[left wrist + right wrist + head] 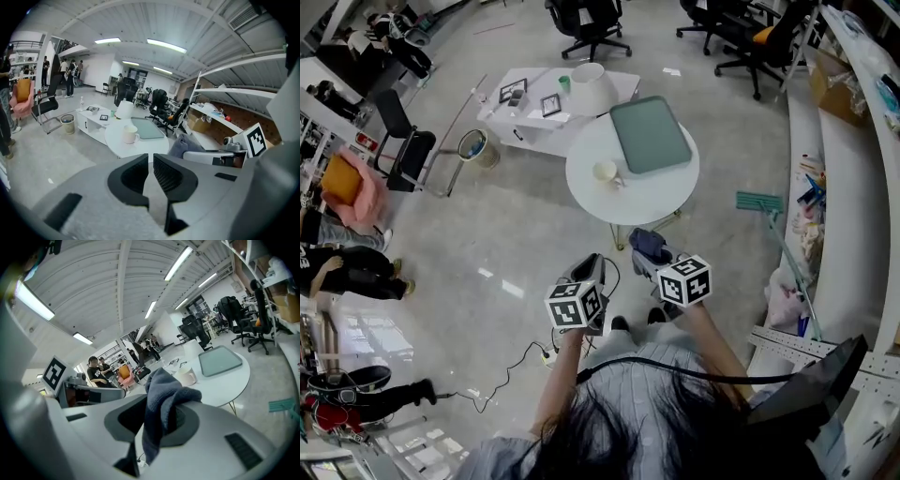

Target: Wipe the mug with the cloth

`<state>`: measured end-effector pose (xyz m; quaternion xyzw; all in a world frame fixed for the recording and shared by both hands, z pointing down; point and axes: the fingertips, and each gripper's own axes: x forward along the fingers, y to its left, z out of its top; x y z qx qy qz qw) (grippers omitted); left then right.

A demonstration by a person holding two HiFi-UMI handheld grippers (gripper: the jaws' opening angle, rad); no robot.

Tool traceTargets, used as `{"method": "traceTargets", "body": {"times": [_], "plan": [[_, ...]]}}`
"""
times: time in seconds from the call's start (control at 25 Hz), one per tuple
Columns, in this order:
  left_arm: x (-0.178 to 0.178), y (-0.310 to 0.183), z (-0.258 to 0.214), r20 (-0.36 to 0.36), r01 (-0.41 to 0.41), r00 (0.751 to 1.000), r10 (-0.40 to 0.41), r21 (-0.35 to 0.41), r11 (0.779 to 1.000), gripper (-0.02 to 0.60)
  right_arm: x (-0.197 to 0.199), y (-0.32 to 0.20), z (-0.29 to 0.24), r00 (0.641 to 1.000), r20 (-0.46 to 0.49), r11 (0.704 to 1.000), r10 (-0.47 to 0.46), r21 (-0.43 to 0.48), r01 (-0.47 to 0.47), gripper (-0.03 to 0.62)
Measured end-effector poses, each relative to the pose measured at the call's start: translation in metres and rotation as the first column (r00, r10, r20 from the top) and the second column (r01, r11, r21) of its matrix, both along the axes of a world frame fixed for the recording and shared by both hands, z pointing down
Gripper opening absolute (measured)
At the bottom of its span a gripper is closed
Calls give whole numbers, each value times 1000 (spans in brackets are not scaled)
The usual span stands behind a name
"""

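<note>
A glossy grey floor (487,234) surrounds a round white table (633,197), which carries the mug (605,172) beside a green tray (650,135). The left tool (151,176) is empty, jaws a slit apart. The right tool (157,420) is clenched on the blue cloth (161,394), near the table.

Pale glossy floor (516,216) is reflecting light. Round white bench (628,202) is standing mid-room, with a low white table (539,131) just beside it. Black office chairs (591,28) are sitting beyond. Bin (473,147) is standing near a black chair (403,141). Strip lights (166,45) are glowing on the ribbed ceiling (140,23). White shelving (842,187) is running along the right.
</note>
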<state>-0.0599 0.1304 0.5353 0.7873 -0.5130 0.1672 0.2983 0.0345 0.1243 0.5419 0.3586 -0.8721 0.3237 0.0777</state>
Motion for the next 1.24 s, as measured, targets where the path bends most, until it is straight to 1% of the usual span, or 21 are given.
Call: {"method": "traceTargets", "body": {"times": [0.16, 0.4, 0.6, 0.92, 1.04, 1.24], "plan": [[-15, 9, 2, -1, 1, 1000, -1, -4, 1000, 47, -11, 10, 2, 1000, -5, 1000, -9, -19, 9, 80], [-39, 22, -4, -11, 2, 1000, -2, 12, 1000, 46, -37, 20, -8, 999, -15, 999, -34, -1, 34, 80], [-56, 29, -5, -27, 8, 1000, -8, 7, 1000, 47, -56, 29, -11, 998, -35, 998, -57, -4, 57, 80], [-60, 32, -6, -50, -13, 999, 13, 11, 1000, 46, -64, 38, -11, 996, -64, 998, -56, -8, 55, 80], [-66, 35, -5, -51, -23, 998, 23, 5, 1000, 46, -73, 40, -10, 997, -63, 998, -54, -12, 54, 80], [-68, 35, -3, -59, -23, 998, 23, -1, 1000, 46, -75, 41, -7, 995, -75, 998, -60, -19, 58, 80]]}}
